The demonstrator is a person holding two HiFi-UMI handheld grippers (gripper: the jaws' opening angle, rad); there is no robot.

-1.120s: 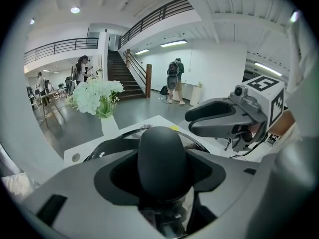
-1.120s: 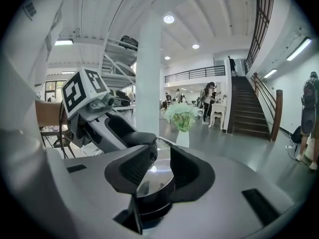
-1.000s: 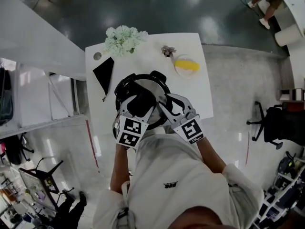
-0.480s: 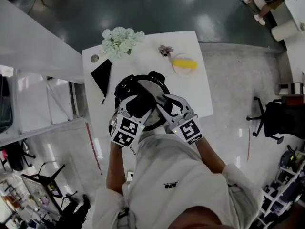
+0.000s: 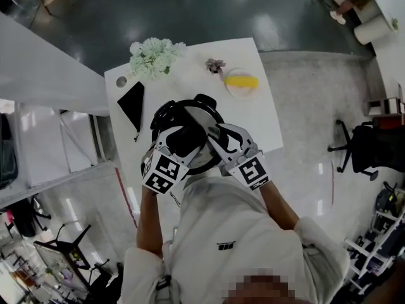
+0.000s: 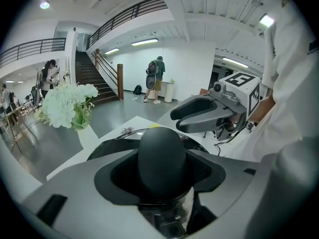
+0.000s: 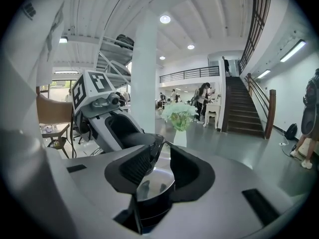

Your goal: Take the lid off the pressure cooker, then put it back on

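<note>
Left gripper (image 5: 183, 141) comes in from about 7 o'clock and its jaws are spread wide but snug around the lid's fat black knob (image 6: 162, 151), so that one's pinching the knob. Right gripper (image 7: 162, 156) comes in from 4 o'clock with its jaws nearly together, clamped on a shiny steel rim (image 7: 153, 179) with a black edge on top.

The pressure cooker (image 5: 166, 113) sits at the 6 o'clock edge of the white table (image 5: 259, 122), right in front of the person. From the cooker, white flowers (image 5: 150, 57) are at 11 o'clock, a yellow thing on a plate (image 5: 242, 81) at 1 o'clock and a black pouch (image 5: 131, 103) at 9.

Progress-wise: the lid (image 5: 201, 114) looks seated on the pot, not lifted at all. My guess is it's either just about to come off or freshly set back down. Honestly, one moment like this doesn't say which. Either way there's some twisting or lifting at the knob left to do.

Hard to make out:
- both grippers cover most of the lid in the head view
- neither gripper view shows the pot body
- can't see if the lid is locked
- can't tell if that rim is lid or pot
</note>
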